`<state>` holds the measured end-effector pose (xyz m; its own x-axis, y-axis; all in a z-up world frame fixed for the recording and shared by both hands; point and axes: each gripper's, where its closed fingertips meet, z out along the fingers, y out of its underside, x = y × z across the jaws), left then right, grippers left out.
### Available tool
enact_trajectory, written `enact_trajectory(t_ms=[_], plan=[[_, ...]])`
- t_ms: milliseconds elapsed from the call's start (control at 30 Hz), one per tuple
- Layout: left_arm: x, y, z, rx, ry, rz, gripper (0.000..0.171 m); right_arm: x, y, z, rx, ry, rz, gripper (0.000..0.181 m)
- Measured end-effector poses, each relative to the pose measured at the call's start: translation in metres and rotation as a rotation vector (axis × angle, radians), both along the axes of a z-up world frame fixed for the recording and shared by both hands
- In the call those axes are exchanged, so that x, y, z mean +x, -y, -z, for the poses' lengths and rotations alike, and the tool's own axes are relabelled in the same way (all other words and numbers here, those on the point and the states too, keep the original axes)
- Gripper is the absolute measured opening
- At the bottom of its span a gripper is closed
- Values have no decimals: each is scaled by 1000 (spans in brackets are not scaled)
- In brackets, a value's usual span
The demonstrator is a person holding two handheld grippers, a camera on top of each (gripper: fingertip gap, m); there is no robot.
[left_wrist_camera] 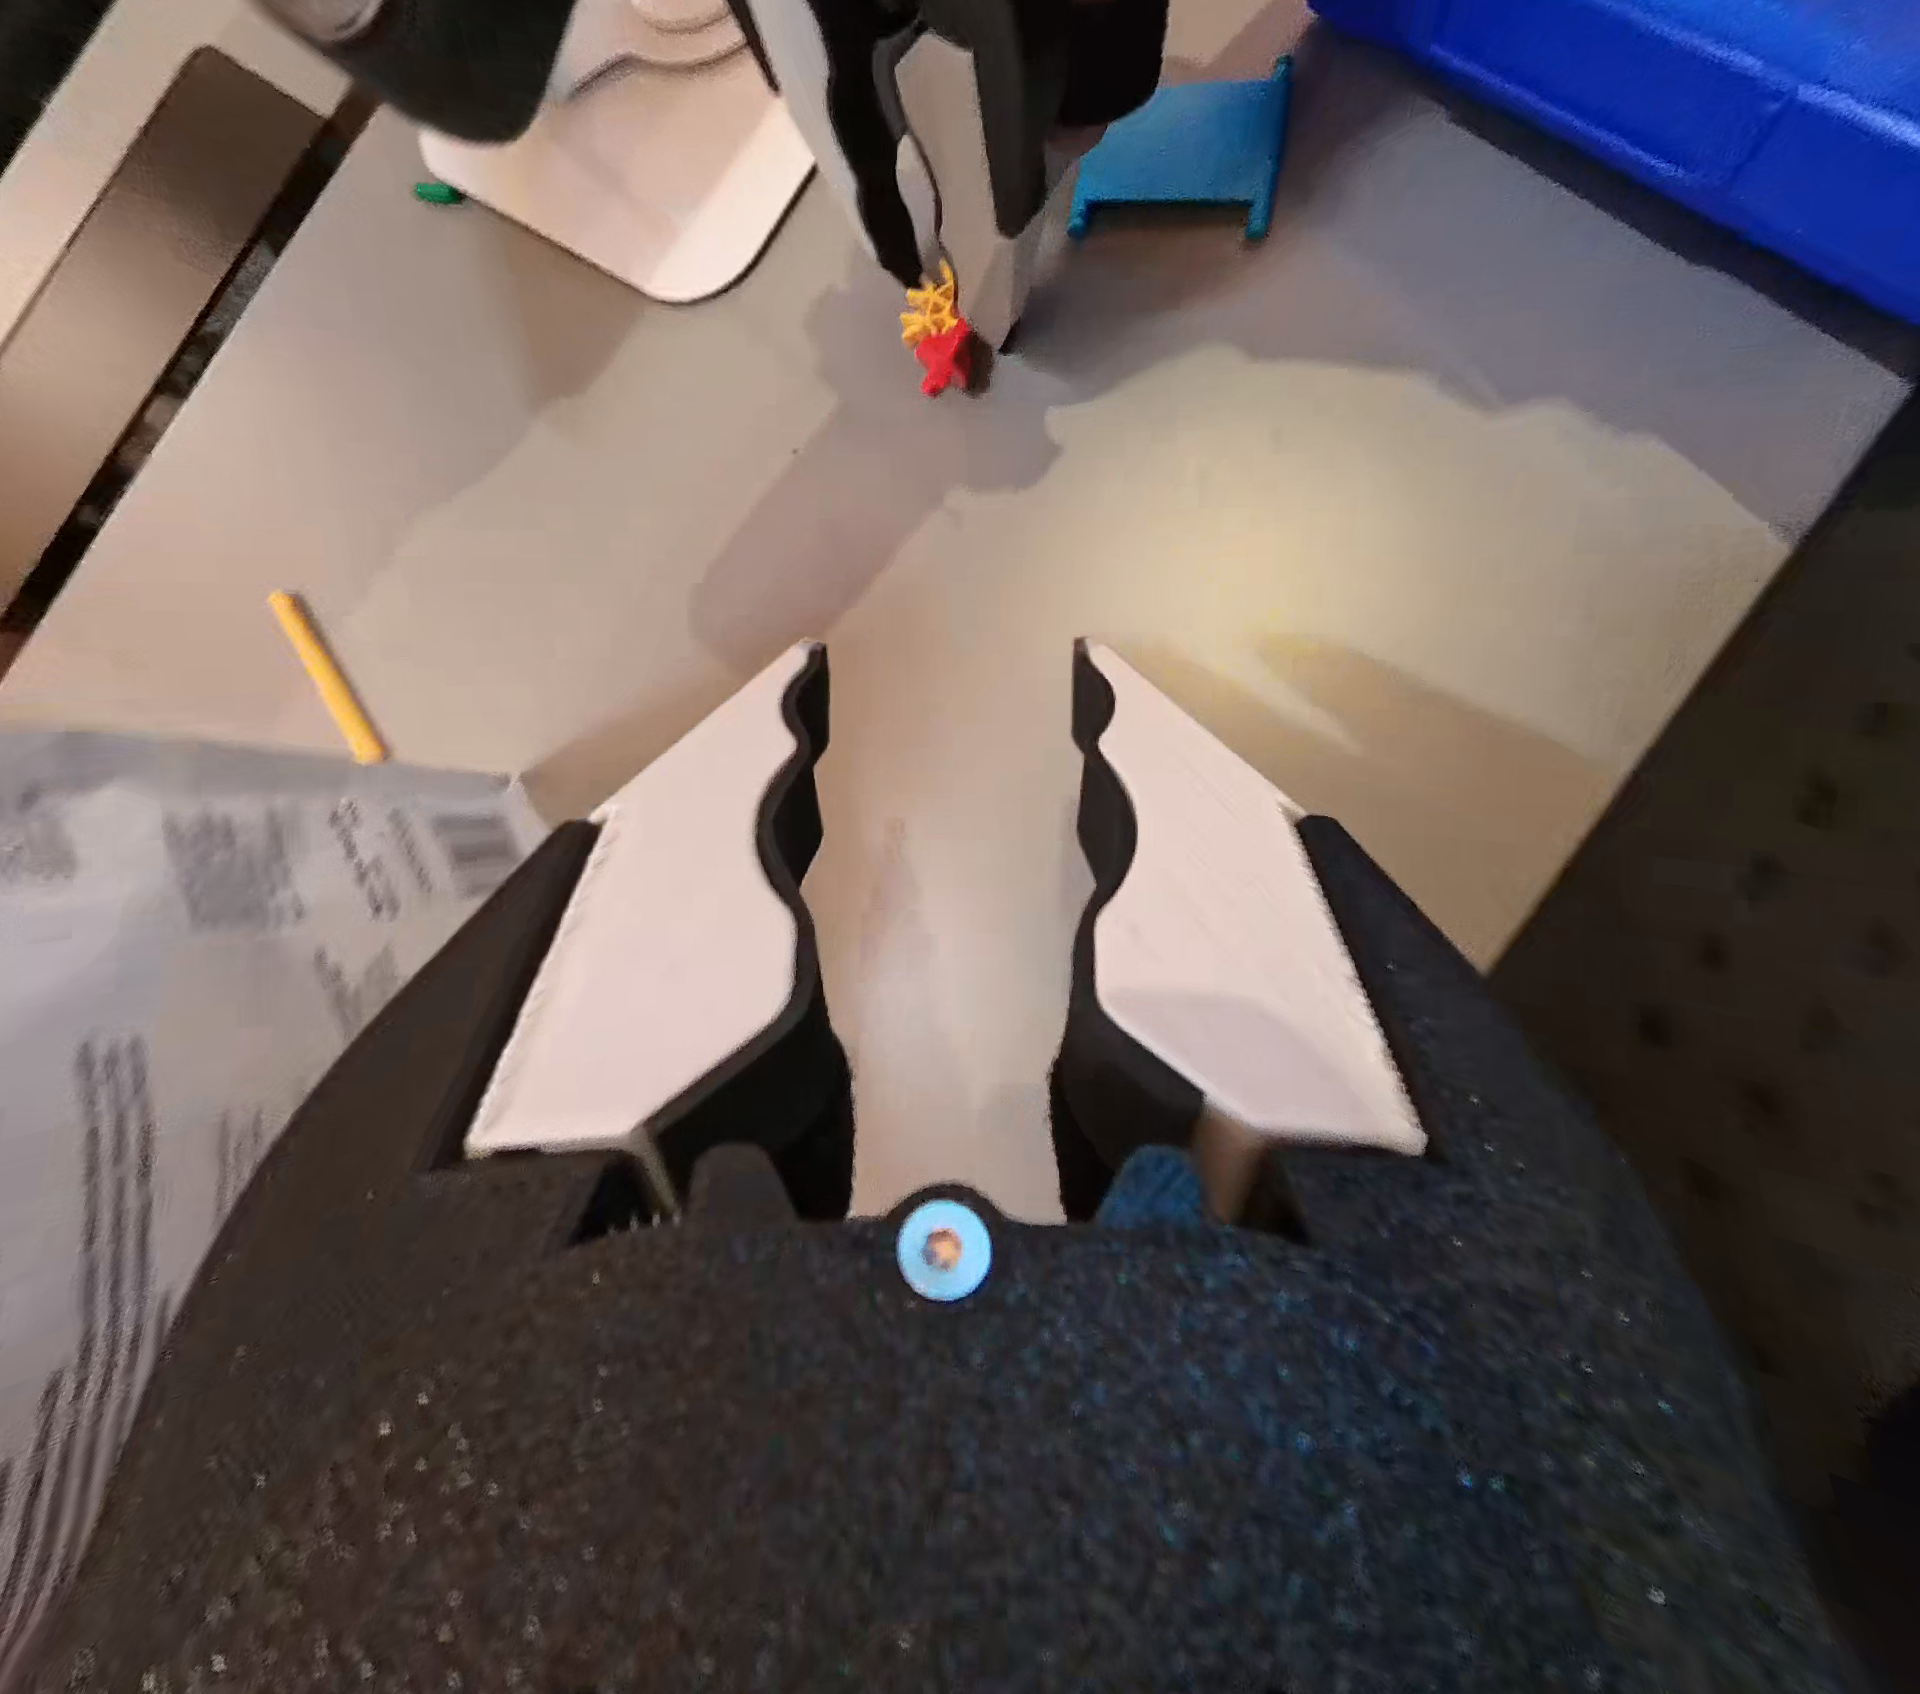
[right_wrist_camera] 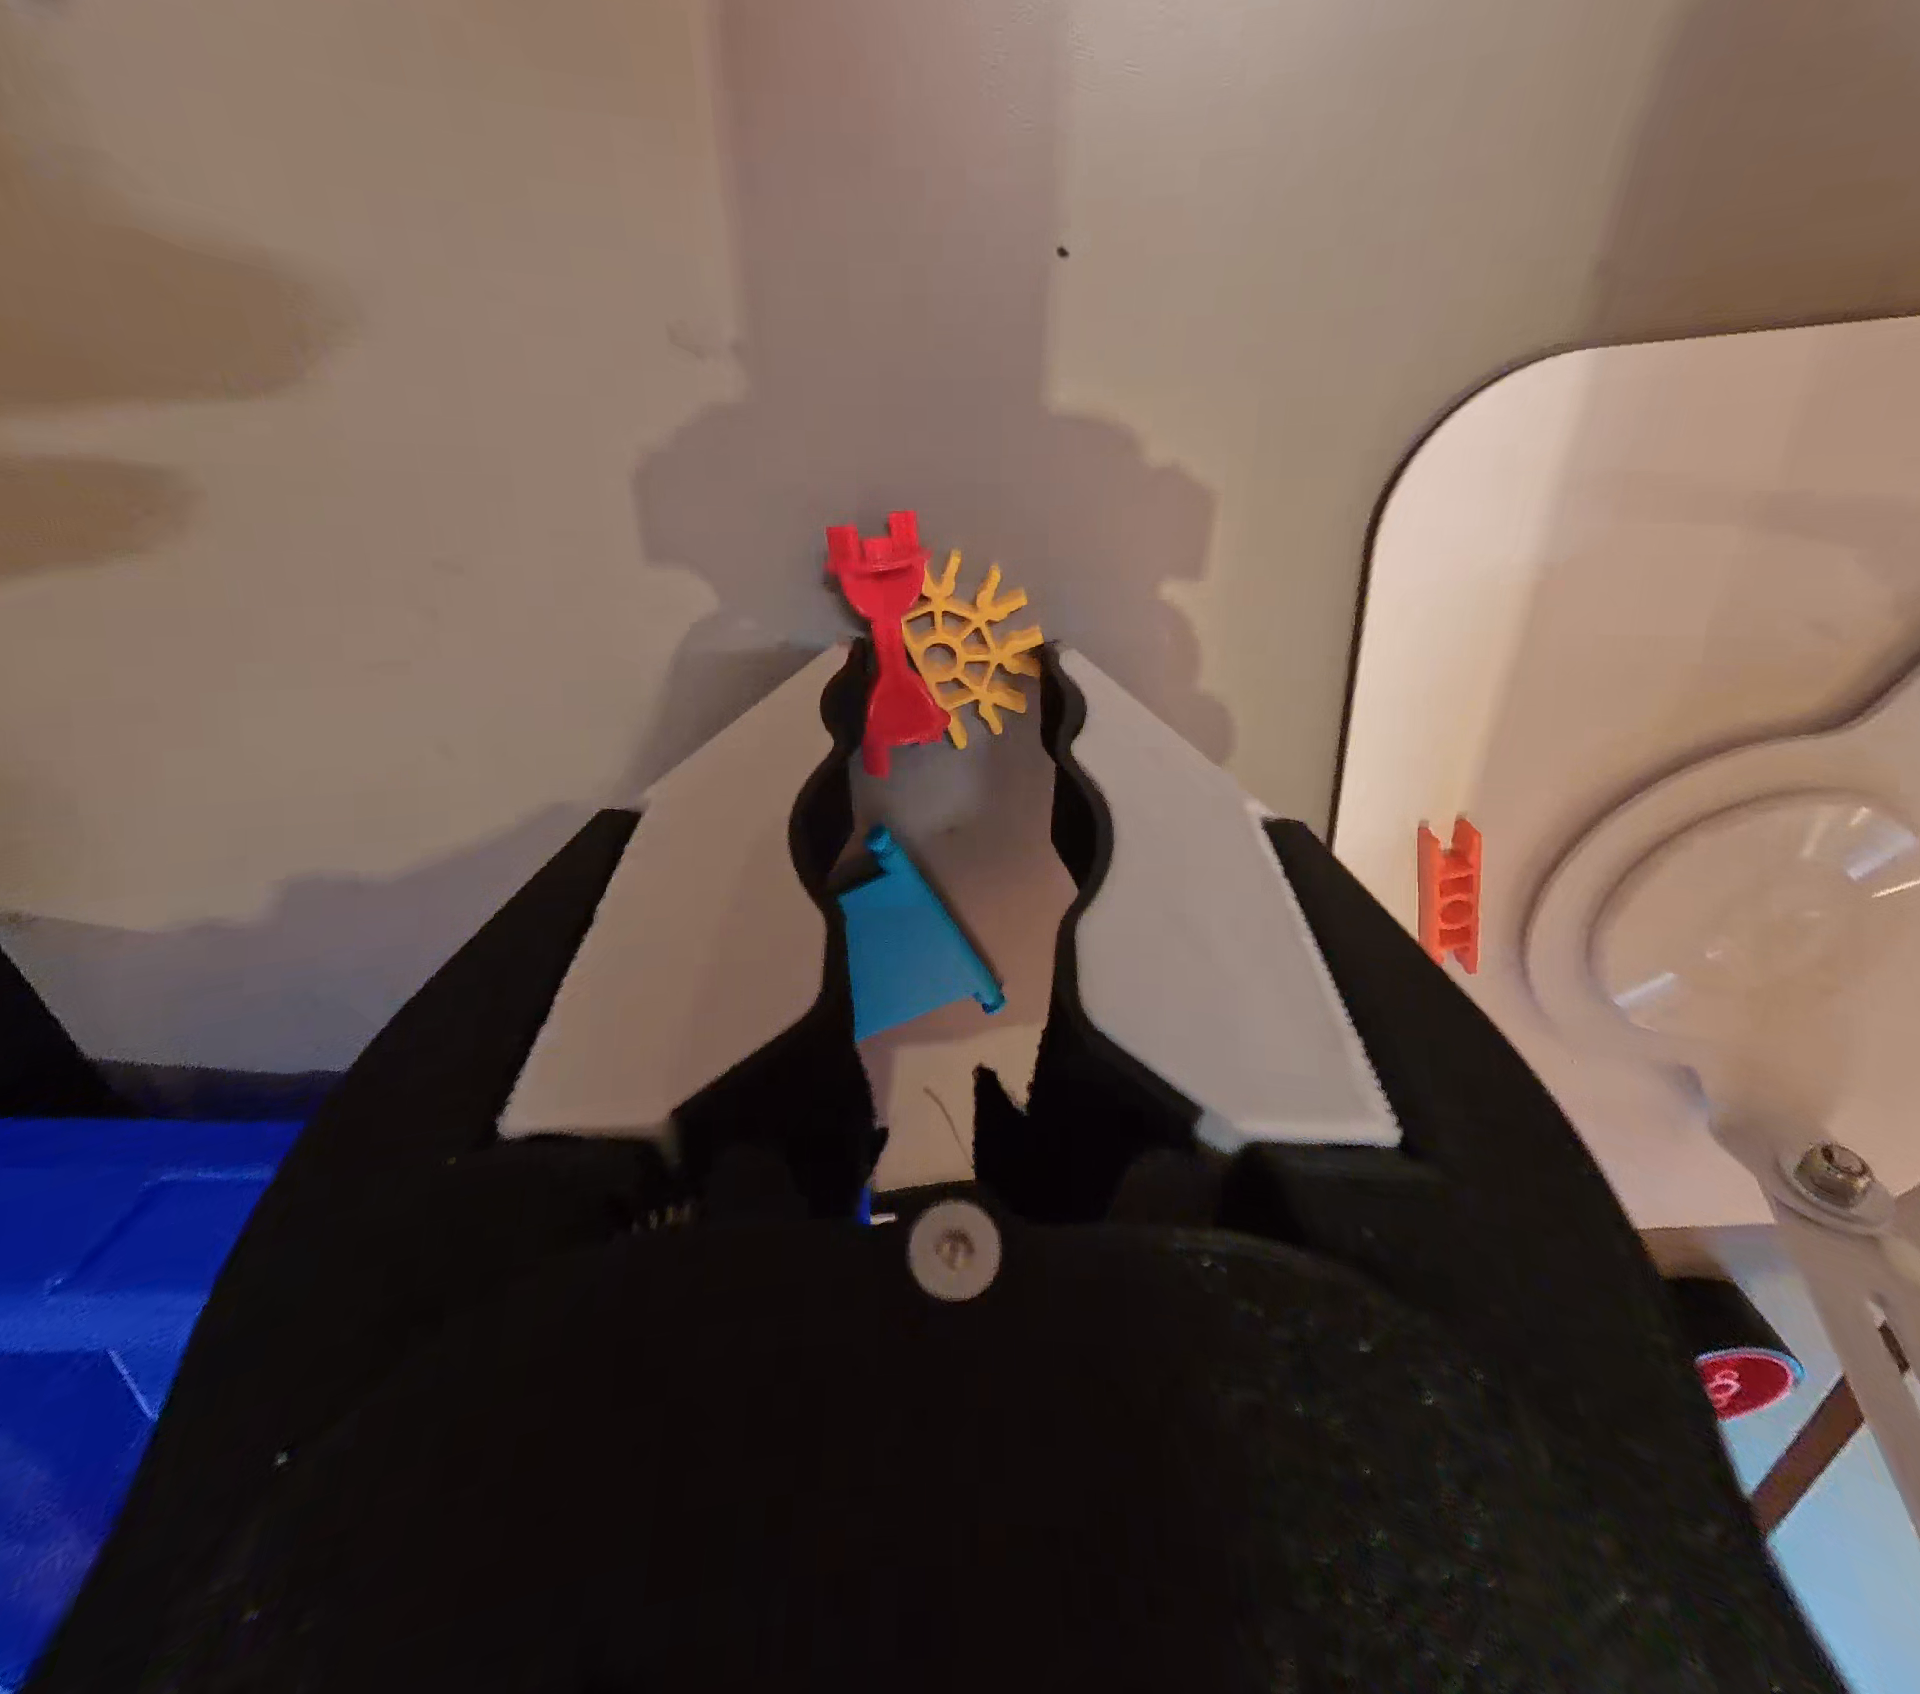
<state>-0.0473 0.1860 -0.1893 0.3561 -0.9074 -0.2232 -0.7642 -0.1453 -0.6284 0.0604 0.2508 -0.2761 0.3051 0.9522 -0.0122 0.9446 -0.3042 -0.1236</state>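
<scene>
Right tool (right_wrist_camera: 948, 657) pinching a red connector (right_wrist_camera: 888, 668) and a yellow connector (right_wrist_camera: 961, 652) together at its fingertips, just above the pale surface (right_wrist_camera: 416, 294). In the right wrist view the red piece's long axis runs near to far, its clip end pointing away past the tips; the yellow fan sits flat against its right side. Whether the two pieces are snapped together cannot be told. A blue panel (right_wrist_camera: 899, 948) lies on the surface below the tool, partly hidden by the left finger. At right, an orange connector (right_wrist_camera: 1449, 891) rests on a white lamp base (right_wrist_camera: 1558, 553), cut off by the frame edge.

Left tool (left_wrist_camera: 948, 657) spread and holding nothing, hovering above bare surface. To its left lies a yellow rod (left_wrist_camera: 324, 676), its near end hidden by blurred printed paper (left_wrist_camera: 156, 969). At far right, a blue bin (left_wrist_camera: 1579, 34) of parts, cropped.
</scene>
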Motion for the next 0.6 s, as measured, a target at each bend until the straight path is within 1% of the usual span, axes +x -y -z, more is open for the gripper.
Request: enact_trajectory(t_ms=[67,100,133,200,300,367,433,500,533,600], plan=[[18,-9,9,1,-5,26,46,-2,4,-2,-36,-28,18,29],[25,-15,15,-1,-16,30,48,-7,5,-5,-41,-68,37,18],[32,-20,19,-9,-19,32,50,-11,4,-10,-41,-104,72,15],[39,-28,21,-20,-13,22,50,-13,8,-16,-52,-133,95,15],[34,-24,28,-65,4,0,50,-15,17,-21,-68,-163,126,15],[28,-19,35,-79,-6,-2,50,-17,18,-30,-36,-207,123,15],[32,-17,38,-89,-1,-2,51,-16,20,-43,-38,-246,159,15],[42,-22,40,-105,27,-26,51,-11,14,-68,-3,-293,221,15],[48,-26,41,-117,49,-36,51,-10,8,-87,23,-334,262,15],[58,-39,50,-100,42,-48,53,-7,-3,-131,85,-433,326,15]])
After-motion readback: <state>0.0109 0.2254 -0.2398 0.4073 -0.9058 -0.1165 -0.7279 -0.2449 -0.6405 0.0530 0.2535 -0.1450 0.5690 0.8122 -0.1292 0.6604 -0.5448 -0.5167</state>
